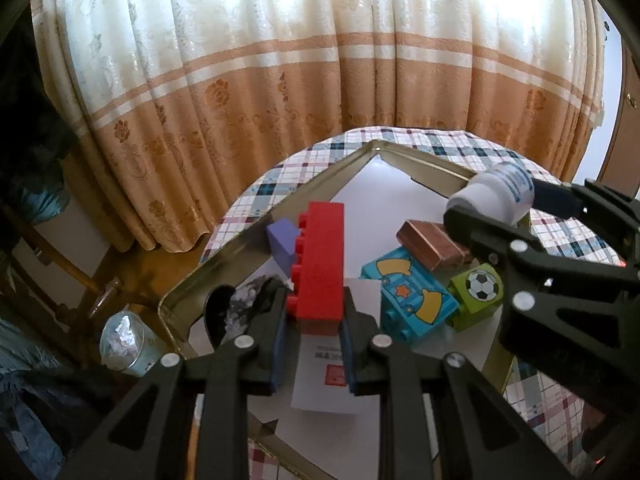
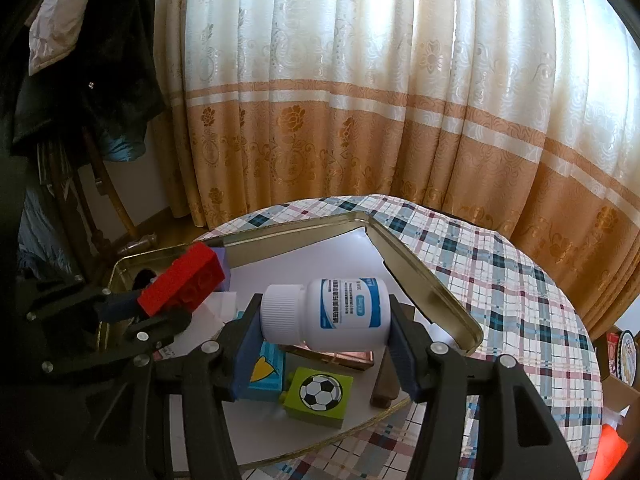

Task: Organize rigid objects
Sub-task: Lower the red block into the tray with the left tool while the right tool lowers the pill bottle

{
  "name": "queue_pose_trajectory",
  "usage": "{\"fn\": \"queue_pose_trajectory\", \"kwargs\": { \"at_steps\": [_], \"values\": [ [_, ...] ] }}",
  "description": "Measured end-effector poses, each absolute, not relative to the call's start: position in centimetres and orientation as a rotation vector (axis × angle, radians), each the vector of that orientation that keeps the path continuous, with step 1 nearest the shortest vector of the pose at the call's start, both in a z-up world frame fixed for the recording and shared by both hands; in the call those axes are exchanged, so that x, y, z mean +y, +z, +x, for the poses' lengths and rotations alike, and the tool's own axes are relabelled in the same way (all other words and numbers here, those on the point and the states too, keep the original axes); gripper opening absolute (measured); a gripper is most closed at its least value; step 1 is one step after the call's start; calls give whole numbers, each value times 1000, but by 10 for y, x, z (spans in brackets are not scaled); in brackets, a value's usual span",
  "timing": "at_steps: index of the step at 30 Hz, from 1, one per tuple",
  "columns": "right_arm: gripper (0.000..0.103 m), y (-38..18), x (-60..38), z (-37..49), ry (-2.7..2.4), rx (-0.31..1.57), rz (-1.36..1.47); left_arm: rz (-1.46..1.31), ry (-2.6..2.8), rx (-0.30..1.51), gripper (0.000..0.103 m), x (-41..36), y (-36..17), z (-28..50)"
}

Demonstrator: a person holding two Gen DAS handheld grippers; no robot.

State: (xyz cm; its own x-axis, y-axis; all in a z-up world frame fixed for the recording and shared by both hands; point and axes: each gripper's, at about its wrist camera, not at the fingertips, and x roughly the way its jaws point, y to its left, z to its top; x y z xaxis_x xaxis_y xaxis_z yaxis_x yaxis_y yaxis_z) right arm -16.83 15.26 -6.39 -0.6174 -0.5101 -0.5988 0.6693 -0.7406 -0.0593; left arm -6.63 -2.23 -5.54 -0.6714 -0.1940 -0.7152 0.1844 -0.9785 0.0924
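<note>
My left gripper is shut on a red toy brick, held up above a gold metal tin with a white floor. My right gripper is shut on a white pill bottle with a blue label, lying sideways between the pads over the same tin. Inside the tin lie a purple block, a blue star brick, a green football brick and a brown bar. The red brick and left gripper show at left in the right wrist view; the football brick lies below the bottle.
The tin rests on a round table with a plaid cloth. An orange and cream curtain hangs close behind. A small bucket and wooden chair legs stand on the floor at left. Dark clothing hangs at left.
</note>
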Motion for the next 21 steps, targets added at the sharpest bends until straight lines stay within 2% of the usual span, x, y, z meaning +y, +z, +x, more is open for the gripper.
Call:
{"fn": "queue_pose_trajectory", "kwargs": {
  "at_steps": [19, 21],
  "values": [
    [59, -71, 163, -179, -2364, 343, 785, 1166, -2730, -98, 22, 3, -62, -62],
    [59, -71, 162, -179, -2361, 343, 776, 1148, -2711, -108, 28, -2, -62, -66]
  ]
}}
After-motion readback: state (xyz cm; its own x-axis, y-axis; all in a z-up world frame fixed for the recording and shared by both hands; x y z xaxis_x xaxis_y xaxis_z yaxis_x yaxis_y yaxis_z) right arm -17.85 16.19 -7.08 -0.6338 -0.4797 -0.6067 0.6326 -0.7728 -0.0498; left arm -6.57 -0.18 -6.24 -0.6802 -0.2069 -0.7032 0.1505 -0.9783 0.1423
